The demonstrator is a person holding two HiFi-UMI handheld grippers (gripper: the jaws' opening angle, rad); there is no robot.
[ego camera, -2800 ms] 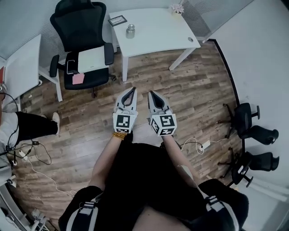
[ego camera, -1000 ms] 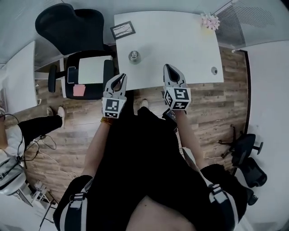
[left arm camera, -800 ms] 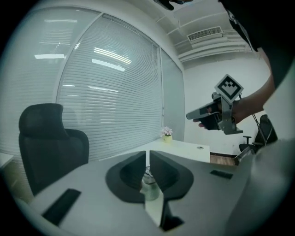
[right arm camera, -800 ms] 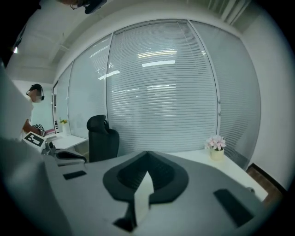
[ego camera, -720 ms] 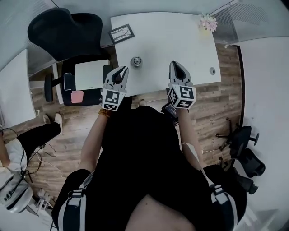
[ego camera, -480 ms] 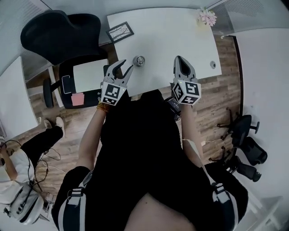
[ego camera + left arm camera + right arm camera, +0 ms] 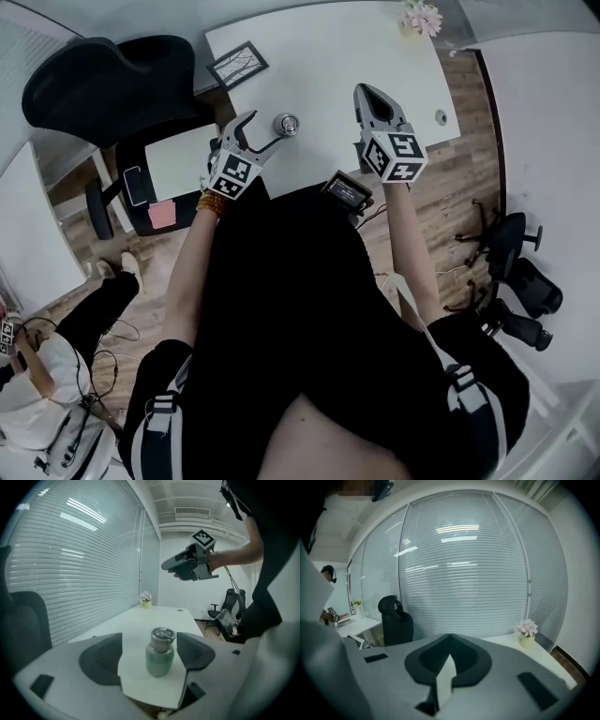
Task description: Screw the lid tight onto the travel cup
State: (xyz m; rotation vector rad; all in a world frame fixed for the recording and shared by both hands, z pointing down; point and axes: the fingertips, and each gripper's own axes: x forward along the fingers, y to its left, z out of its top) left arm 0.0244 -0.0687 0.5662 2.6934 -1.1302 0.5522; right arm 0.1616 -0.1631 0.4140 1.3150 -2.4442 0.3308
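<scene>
travel cup [image 7: 159,658] stands upright on the white table [image 7: 356,66], near the front edge on its left half; lid [image 7: 162,633] already sits on top, seated or tight can't be told from here; the cup looks like a short metal flask with a greenish body and a bare steel lid carrying a wire loop, so probably rigid, not fragile, smooth enough to slip in the pads, and light enough when empty to skate or tip on the slick tabletop; best guess is one gripper clamps the body around mid-height to stop it spinning while the other takes the lid by its side wall, not by the loop; left gripper [image 7: 263,127] has just been opening its jaws and they now stand wide, with the cup lined up in the gap but ahead of the pads and untouched; right gripper [image 7: 367,94] has its jaws pressed together with nothing in them, held over the table to the right of the cup, well apart from it; nothing stands between either gripper and the cup; picture frame [image 7: 236,66] lies further back on the left, flower pot [image 7: 419,17] at the far right corner, both well clear; office chair [image 7: 103,94] stands left of the table, out of the way
</scene>
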